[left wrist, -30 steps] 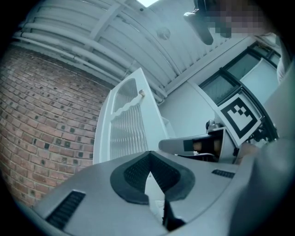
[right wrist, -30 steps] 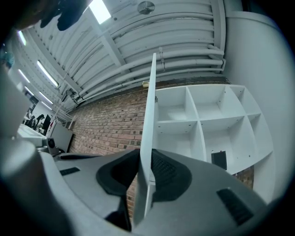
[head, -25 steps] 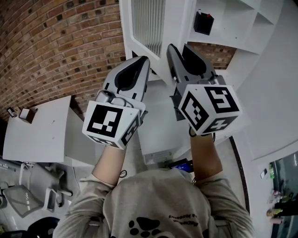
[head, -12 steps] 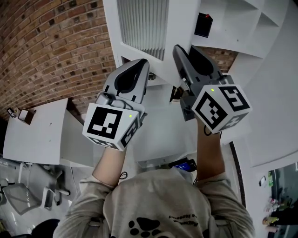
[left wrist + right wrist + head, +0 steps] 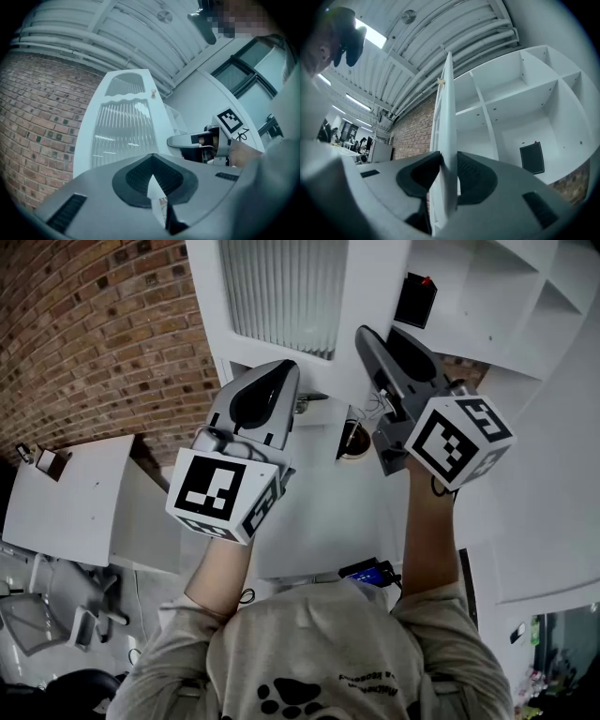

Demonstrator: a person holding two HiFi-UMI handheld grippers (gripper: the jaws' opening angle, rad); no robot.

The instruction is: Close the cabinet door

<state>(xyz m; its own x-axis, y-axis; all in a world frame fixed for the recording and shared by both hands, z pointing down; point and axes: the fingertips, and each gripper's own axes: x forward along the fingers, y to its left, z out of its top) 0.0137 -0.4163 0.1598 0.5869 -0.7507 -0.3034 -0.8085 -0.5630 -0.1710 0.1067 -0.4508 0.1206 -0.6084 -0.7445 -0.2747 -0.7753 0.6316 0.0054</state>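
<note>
The white cabinet door [image 5: 281,287] with a ribbed glass panel stands partly swung, seen from above in the head view. My right gripper [image 5: 366,334] is at the door's free edge. In the right gripper view the door edge [image 5: 447,117] runs between the jaws of the right gripper [image 5: 447,164], which are opening, and the pads stand just off it. My left gripper [image 5: 286,367] is shut, with its tip at the door's outer face [image 5: 124,131]. The left gripper [image 5: 157,187] holds nothing. The right gripper [image 5: 187,139] also shows beside the door.
Open white shelves [image 5: 487,296] with a black box [image 5: 415,299] lie right of the door, and the black box [image 5: 532,158] sits low in them. A brick wall [image 5: 94,334] is at the left, a white desk [image 5: 66,502] below it. A small round object [image 5: 352,442] sits on the counter.
Both grippers have moved along with the door, which now shows more of its ribbed face. The right gripper has shifted right and rolled a little.
</note>
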